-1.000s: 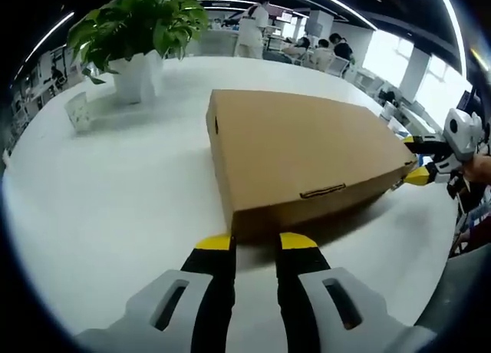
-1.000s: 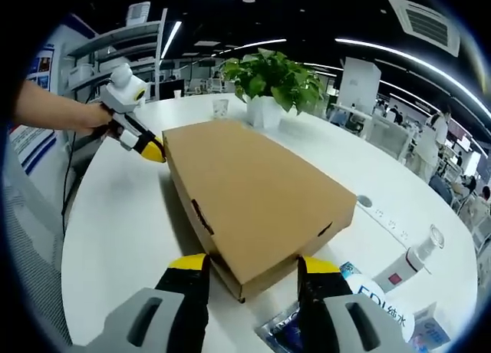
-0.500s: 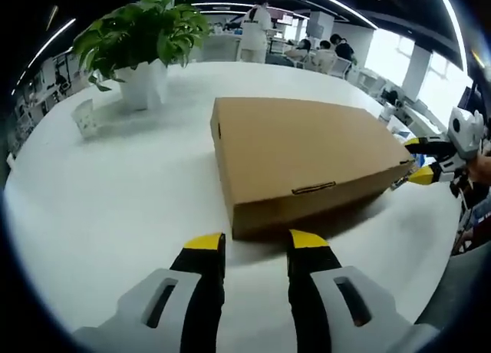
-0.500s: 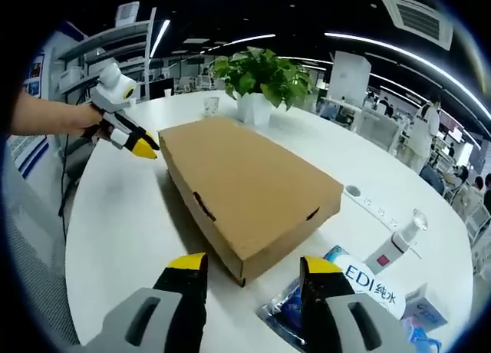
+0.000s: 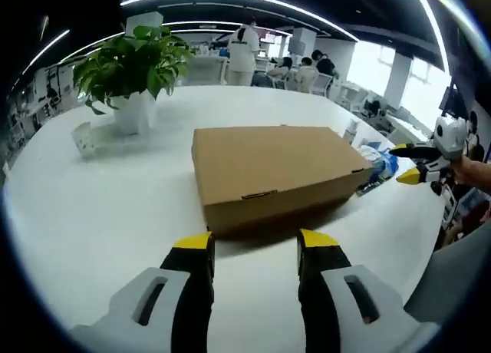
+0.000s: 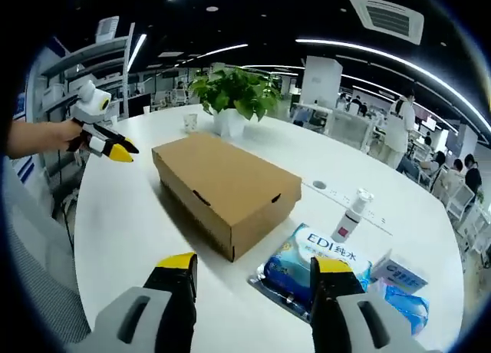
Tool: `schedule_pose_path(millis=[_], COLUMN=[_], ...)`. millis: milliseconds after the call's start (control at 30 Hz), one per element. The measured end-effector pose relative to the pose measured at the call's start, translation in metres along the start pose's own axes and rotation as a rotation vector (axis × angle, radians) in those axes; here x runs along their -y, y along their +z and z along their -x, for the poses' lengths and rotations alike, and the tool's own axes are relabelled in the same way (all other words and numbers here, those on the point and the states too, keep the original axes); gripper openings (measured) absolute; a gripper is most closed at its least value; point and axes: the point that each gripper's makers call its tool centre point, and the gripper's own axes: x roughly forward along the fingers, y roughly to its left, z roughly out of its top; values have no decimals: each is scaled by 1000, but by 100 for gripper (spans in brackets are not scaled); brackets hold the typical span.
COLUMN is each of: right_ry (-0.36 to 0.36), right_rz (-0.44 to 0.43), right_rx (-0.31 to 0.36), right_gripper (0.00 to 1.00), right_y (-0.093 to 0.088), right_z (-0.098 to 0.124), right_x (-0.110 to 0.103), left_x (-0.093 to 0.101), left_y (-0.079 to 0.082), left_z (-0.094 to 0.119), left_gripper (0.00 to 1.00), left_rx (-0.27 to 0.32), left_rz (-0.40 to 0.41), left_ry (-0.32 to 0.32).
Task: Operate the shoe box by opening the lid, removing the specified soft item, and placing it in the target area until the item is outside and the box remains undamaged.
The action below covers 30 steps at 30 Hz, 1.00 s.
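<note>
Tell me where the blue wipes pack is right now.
In the right gripper view, the blue wipes pack lies on the white table, right of the shoe box, below the spray bottle.

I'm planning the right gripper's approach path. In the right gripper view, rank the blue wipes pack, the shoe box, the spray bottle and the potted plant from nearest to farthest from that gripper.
1. Blue wipes pack, just ahead of the right gripper, on the right.
2. Shoe box, ahead, slightly left, lid closed.
3. Spray bottle, beyond the pack, right.
4. Potted plant, behind the box at the far end of the table.
</note>
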Motion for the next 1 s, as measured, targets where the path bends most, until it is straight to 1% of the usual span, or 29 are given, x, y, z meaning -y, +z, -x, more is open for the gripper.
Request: schedule_pose_path(millis=[67, 133, 167, 200, 300, 400, 467, 567, 733, 800, 867, 1000], right_ry=[-21, -33, -46, -75, -94, -110, -115, -141, -182, -181, -195, -205], right_rz=[-24, -21, -18, -52, -61, -66, -76, -74, -88, -87, -87, -102], right_rx=[8, 9, 20, 32, 26, 14, 3, 15, 30, 26, 17, 11], right_gripper=[64, 66, 70, 70, 77, 80, 83, 85, 92, 93, 95, 98], right_y=[-1, -4, -5, -8, -15, -28, -34, -39, -48, -54, -60, -66], right_z=[10, 22, 31, 53, 70, 89, 97, 113, 137, 143, 149, 159], right_x=[3, 3, 4, 7, 5, 1, -1, -3, -5, -9, -10, -15], left_x=[5, 11, 14, 24, 32, 40, 44, 53, 64, 65, 68, 72], left_y=[3, 4, 5, 6, 4, 1, -2, -8, -20, -21, -21, -24], left_z=[7, 13, 17, 33, 44, 55, 63, 73, 87, 93, 98, 106], left_gripper=[45, 47, 49, 57, 63, 68, 69, 73, 80, 82, 84, 87], left_rx=[15, 29, 33, 62, 74, 78, 79, 80, 66, 70, 83, 96], left_rz=[0, -13, -20, -42, -62, -84, -87, -82, -115, -115, -118, -133], left_ry=[-6, -12, -13, -18, -25, -32, -38, -52, -59, -57, -60, -57])
